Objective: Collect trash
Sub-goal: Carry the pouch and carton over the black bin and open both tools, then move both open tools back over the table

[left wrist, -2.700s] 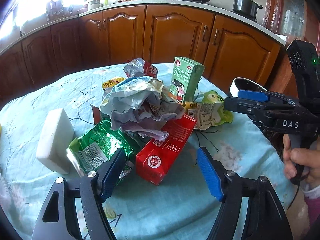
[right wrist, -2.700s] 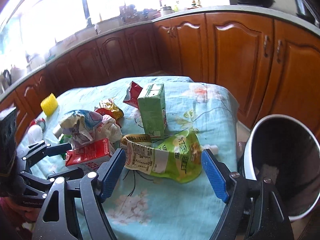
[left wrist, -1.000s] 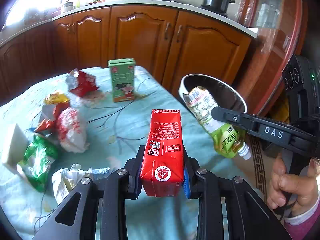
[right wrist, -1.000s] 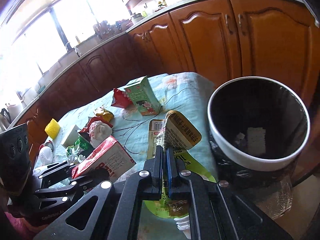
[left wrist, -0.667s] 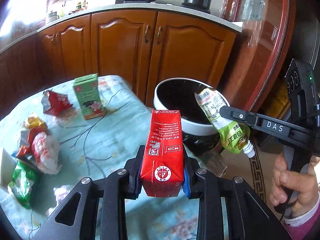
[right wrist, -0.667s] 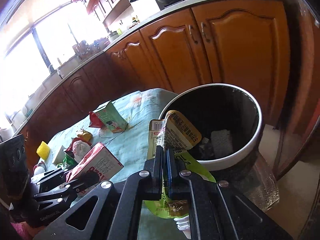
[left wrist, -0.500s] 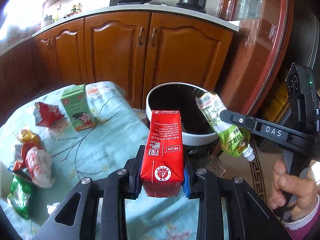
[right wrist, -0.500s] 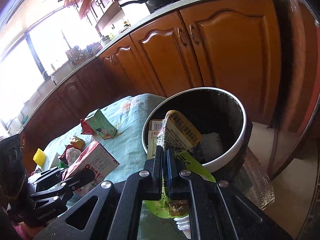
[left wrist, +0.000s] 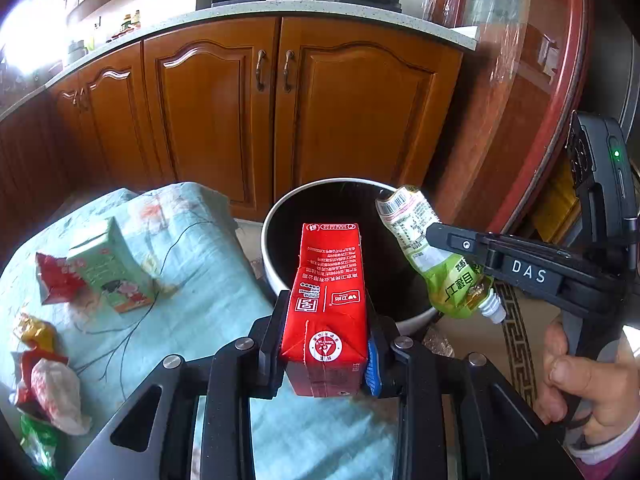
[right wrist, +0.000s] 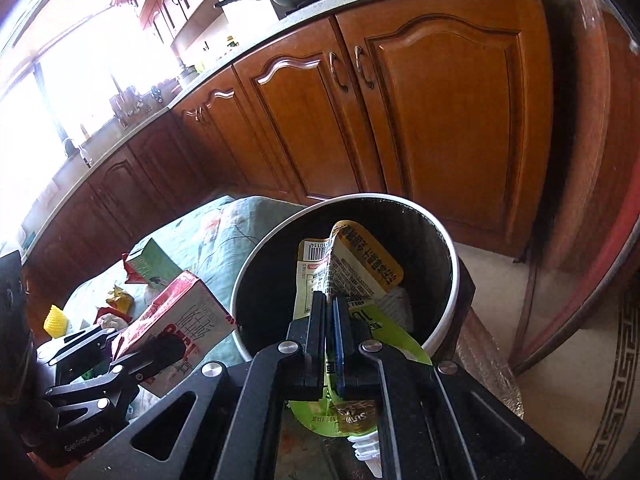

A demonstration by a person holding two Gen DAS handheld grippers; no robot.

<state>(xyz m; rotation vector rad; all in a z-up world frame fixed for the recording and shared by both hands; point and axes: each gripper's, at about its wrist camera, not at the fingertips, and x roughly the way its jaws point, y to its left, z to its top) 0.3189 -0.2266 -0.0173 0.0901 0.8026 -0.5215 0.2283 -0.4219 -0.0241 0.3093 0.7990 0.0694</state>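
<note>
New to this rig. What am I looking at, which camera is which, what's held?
No robot arm: a person holds a handheld two-finger gripper in each hand, each with a fisheye camera looking along its fingers. The left wrist view shows the left gripper shut on a red carton. The right wrist view shows the right gripper shut on a green spout pouch. Both hang at a white-rimmed bin beside the table, where a green carton and wrappers remain.
</note>
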